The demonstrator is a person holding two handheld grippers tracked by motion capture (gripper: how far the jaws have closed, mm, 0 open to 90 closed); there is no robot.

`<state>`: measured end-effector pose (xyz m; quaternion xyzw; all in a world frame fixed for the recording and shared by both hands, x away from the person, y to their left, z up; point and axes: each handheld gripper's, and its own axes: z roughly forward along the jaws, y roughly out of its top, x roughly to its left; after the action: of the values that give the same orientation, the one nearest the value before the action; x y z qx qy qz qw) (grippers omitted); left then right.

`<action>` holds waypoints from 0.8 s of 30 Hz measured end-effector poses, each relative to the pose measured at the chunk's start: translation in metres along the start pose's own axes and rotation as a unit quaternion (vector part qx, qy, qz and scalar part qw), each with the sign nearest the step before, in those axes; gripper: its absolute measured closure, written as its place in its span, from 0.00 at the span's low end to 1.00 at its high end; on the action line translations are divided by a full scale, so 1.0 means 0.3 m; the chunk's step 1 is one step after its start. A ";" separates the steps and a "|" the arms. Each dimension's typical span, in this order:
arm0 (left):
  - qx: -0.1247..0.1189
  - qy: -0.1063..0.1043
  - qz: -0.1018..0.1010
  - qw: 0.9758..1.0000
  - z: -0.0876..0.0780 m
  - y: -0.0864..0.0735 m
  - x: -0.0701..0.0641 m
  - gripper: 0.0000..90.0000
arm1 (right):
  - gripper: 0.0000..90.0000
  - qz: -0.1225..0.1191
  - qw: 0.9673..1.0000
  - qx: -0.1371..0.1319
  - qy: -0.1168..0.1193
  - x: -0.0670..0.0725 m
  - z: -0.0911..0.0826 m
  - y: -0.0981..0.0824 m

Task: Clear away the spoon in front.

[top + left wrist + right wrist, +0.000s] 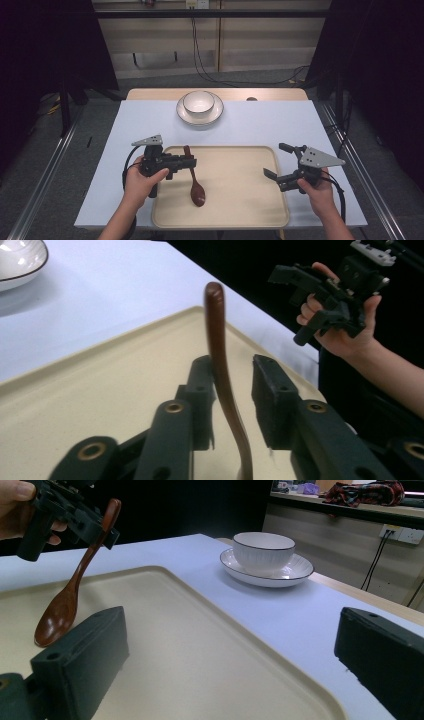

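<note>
A dark brown wooden spoon (197, 192) lies on the beige tray (235, 210), bowl end toward me and handle pointing away. My left gripper (190, 161) reaches in from the tray's left edge with its jaws on either side of the spoon handle (216, 325). One jaw touches the handle and a gap shows at the other, so the gripper is open. In the right gripper view the spoon (62, 612) slants up from the tray to the left gripper (75, 517). My right gripper (276, 160) hovers wide open at the tray's right edge, holding nothing.
A white bowl (198, 101) sits on a white saucer (200, 117) at the far middle of the pale blue table cover, beyond the tray. Metal rails run along both sides of the table, and cables hang at the back wall.
</note>
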<state>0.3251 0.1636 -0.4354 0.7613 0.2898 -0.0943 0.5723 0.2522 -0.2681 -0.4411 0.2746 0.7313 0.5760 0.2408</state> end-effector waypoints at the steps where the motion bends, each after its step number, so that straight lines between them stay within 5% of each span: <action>1: 0.001 0.014 0.005 1.000 0.000 0.000 0.000 0.72 | 0.01 0.001 1.000 -0.001 0.004 -0.001 0.000 0.000; 10: -0.013 0.059 0.026 0.998 -0.001 0.014 0.034 0.51 | 0.01 0.000 1.000 0.003 0.004 0.002 0.000 -0.002; 24: -0.017 0.074 0.032 0.997 0.032 0.028 0.056 0.36 | 0.01 -0.002 1.000 0.007 0.007 0.006 0.000 -0.003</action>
<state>0.3453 0.1587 -0.4397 0.7653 0.3081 -0.0145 0.5650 0.2508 -0.2671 -0.4420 0.2704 0.7378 0.5720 0.2351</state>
